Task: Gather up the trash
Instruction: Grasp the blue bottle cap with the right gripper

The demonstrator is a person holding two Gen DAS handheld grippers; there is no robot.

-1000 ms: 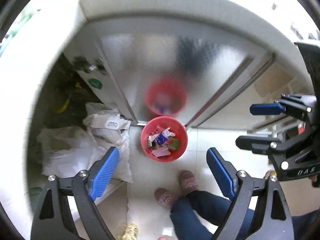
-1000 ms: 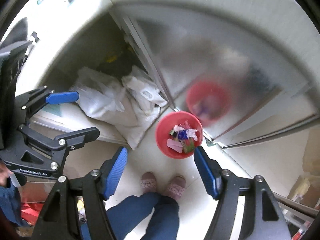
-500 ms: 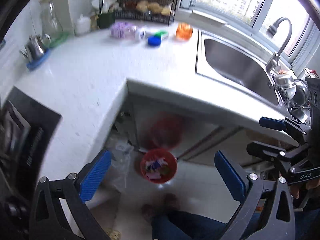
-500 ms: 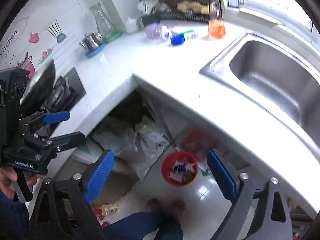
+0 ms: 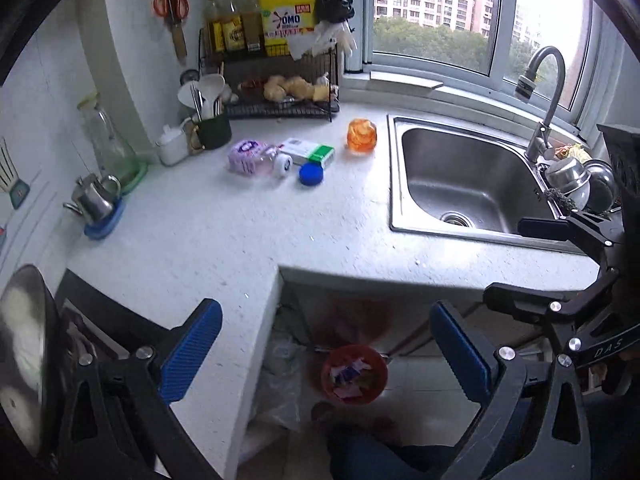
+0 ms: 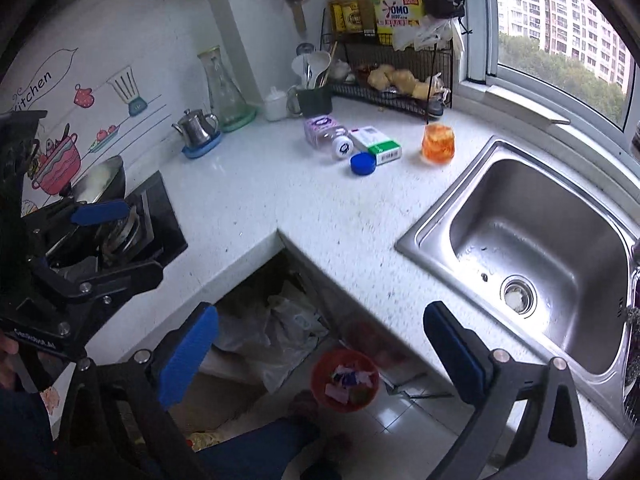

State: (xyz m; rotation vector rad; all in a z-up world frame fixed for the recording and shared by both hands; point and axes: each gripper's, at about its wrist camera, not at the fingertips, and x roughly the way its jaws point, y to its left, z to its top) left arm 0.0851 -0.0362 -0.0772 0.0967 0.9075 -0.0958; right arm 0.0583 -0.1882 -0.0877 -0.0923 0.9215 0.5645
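Above the white worktop, both left tongs and right tongs hang released, empty; a red trash bin sits on the floor below.

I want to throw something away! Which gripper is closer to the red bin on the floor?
Hard to tell; they look about equal. Left gripper and right gripper both hang open, high above the red bin, level with the counter.

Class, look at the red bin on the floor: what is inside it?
The red bin holds a heap of mixed scraps: white, blue and greenish pieces of wrapper or paper. Whatever lies beneath that top layer, and the bin's bottom, is covered and cannot be seen.
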